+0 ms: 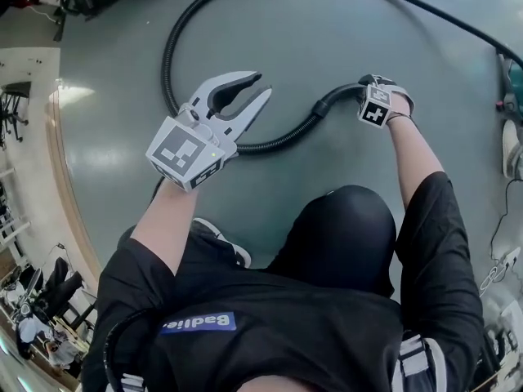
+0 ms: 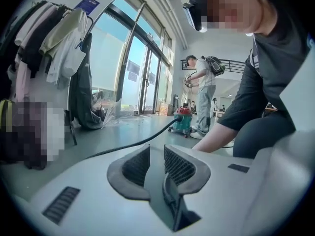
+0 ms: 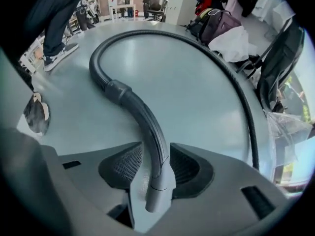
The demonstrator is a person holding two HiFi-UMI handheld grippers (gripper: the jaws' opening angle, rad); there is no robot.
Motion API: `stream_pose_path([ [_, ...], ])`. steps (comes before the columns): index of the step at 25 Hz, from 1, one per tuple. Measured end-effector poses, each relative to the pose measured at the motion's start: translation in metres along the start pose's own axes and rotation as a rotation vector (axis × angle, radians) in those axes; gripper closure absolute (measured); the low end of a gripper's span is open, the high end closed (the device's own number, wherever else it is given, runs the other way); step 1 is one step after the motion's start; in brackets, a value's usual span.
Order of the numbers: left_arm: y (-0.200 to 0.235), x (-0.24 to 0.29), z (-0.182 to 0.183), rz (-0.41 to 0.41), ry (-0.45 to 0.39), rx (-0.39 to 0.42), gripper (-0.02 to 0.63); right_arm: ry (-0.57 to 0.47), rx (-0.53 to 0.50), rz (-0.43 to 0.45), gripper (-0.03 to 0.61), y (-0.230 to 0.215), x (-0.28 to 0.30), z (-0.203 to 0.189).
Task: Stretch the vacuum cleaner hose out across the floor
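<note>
Both sets of jaws stand apart, my left gripper point(image 1: 261, 86) empty above the hose point(image 1: 167, 55) looped on the floor point(image 1: 327, 39), my right gripper point(image 3: 156, 151) slack around the hose's rigid end, so pulling now could let that end slip out, leaving the loop unstretched.

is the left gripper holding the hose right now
No, the jaws of the left gripper stand apart with nothing between them; the hose lies farther off.

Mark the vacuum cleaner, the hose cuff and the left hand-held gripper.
vacuum cleaner point(image 2: 184, 118): left gripper view, on its red and teal canister body.
hose cuff point(image 3: 119, 91): right gripper view, on the thick collar's upper side.
left hand-held gripper point(image 1: 263, 85): head view, midway between its open fingertips.
</note>
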State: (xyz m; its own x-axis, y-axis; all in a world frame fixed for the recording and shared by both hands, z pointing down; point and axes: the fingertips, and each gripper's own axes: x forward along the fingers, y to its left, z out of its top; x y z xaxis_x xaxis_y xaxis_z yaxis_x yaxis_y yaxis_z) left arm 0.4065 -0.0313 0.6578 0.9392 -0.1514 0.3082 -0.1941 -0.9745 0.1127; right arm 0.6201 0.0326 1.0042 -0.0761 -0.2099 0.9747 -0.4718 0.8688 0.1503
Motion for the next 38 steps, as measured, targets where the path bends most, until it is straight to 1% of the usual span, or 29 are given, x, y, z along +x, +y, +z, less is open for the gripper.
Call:
stream_pose_path([
  [4,-0.013,0.011,-0.026,-0.023,0.06,-0.03,0.519,0.052,-0.05,0.02,0.425,-0.001,0.024,-0.006],
  [9,-0.028,0.013,-0.058,-0.054,0.133,-0.058,0.5,0.082,-0.06,0.028,0.423,-0.004,0.043,-0.006],
  [14,-0.044,0.018,-0.081,-0.096,0.206,-0.03,0.497,0.122,-0.069,0.037,0.423,-0.003,0.042,-0.009],
  [16,-0.046,0.02,-0.092,-0.103,0.233,-0.018,0.492,0.129,-0.089,0.013,0.423,-0.007,0.031,-0.003],
  [19,-0.051,0.028,-0.104,-0.106,0.264,-0.008,0.471,0.123,-0.143,-0.078,0.423,-0.022,-0.003,0.012],
  [23,-0.051,0.042,-0.115,-0.099,0.278,0.004,0.436,0.143,-0.273,-0.228,0.425,-0.043,-0.071,0.045],
  [26,-0.047,0.052,-0.118,-0.077,0.269,0.011,0.408,0.158,-0.396,-0.309,0.425,-0.049,-0.127,0.082],
  [28,-0.045,0.059,-0.118,-0.061,0.266,0.019,0.39,0.158,-0.463,-0.334,0.425,-0.048,-0.159,0.107],
  [31,-0.04,0.066,-0.113,-0.032,0.254,0.038,0.376,0.173,-0.54,-0.344,0.425,-0.042,-0.2,0.14],
  [38,-0.008,0.037,-0.073,0.08,0.173,0.061,0.364,0.272,-0.73,-0.382,0.426,-0.032,-0.287,0.24],
])
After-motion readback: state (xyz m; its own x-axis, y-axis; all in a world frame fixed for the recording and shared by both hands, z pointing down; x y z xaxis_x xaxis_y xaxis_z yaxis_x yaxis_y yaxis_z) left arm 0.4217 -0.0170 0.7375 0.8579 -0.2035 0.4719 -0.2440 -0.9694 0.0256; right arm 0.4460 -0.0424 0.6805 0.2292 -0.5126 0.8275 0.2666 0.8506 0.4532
